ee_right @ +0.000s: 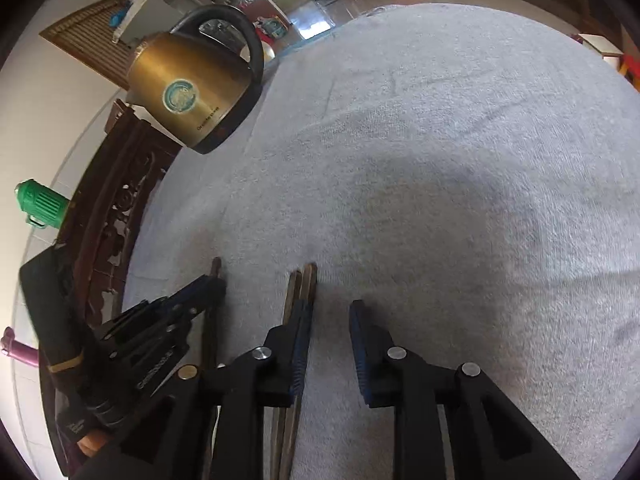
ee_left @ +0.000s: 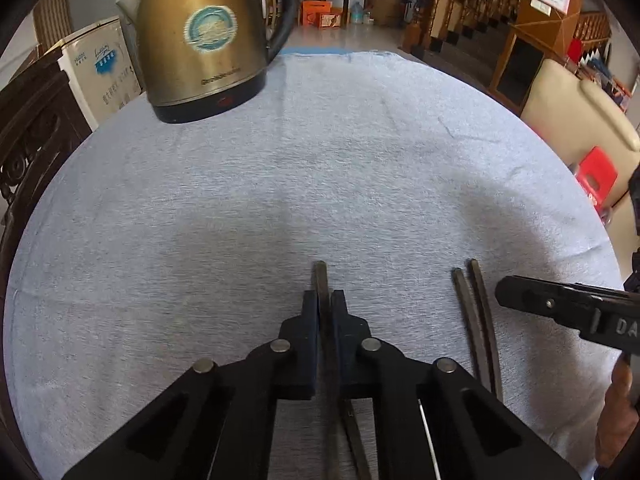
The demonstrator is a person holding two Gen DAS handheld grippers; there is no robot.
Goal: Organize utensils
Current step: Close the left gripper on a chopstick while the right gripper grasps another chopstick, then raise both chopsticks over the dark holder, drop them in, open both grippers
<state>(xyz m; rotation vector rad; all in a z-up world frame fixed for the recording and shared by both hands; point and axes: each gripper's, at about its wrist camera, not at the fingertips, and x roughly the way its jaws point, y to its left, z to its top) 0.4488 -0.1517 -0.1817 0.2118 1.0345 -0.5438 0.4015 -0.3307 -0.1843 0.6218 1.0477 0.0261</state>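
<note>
My left gripper [ee_left: 324,300] is shut on a dark chopstick [ee_left: 320,280] that pokes out ahead of the fingers, low over the grey cloth. A pair of dark chopsticks [ee_left: 474,320] lies side by side on the cloth to its right. My right gripper [ee_right: 330,312] is open and empty; the pair [ee_right: 302,284] lies under and beside its left finger. In the right wrist view the left gripper [ee_right: 208,284] shows at the left with its chopstick tip [ee_right: 216,266]. The right gripper's finger [ee_left: 532,298] shows at the right of the left wrist view.
A brass electric kettle [ee_left: 204,40] with a black handle stands at the far left of the grey tablecloth [ee_left: 320,160]; it also shows in the right wrist view [ee_right: 196,92]. A carved dark wooden chair [ee_right: 116,216] stands at the table's left edge.
</note>
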